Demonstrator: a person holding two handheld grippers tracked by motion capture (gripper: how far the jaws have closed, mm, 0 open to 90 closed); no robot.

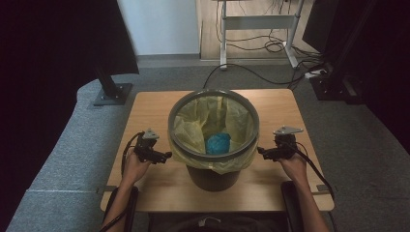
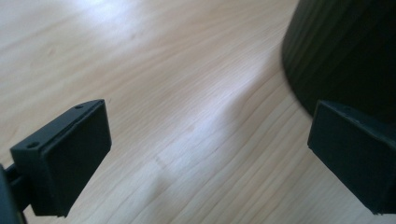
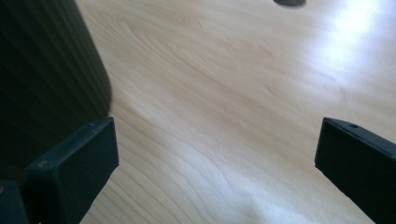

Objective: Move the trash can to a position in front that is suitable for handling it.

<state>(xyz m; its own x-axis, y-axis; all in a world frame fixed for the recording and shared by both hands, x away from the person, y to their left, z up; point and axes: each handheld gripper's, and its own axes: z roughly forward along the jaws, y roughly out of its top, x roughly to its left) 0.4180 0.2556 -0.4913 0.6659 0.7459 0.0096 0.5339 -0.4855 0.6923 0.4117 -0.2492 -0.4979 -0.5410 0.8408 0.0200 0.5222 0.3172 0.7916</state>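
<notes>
**Both tools spread beside the lined bin, nothing gripped**

The left tool (image 1: 167, 155) is held just left of the bin (image 1: 213, 176), jaws spread wide and empty; in the left gripper view its pads (image 2: 70, 161) are seen above bare wood, with the bin's dark ribbed wall (image 2: 345, 51) just beyond the far pad. The right tool (image 1: 261, 151) is held just right of the bin, likewise spread and empty, with the bin wall (image 3: 46, 79) beside one pad in the right gripper view.

The bin stands near the middle of the worktop (image 1: 145, 106). A yellow bag (image 1: 193, 125) lines it, its edge folded over the grey rim (image 1: 212, 157). A blue crumpled lump (image 1: 218, 143) lies at the bottom of the bag.

Judged risks: the bag film is thin, so a pinch closed on too little of the folded edge could slip off or tear it. An uneven pull from the two sides could tip the bin or drag it across the worktop. A bag lifted on one side only could spill the lump.
</notes>
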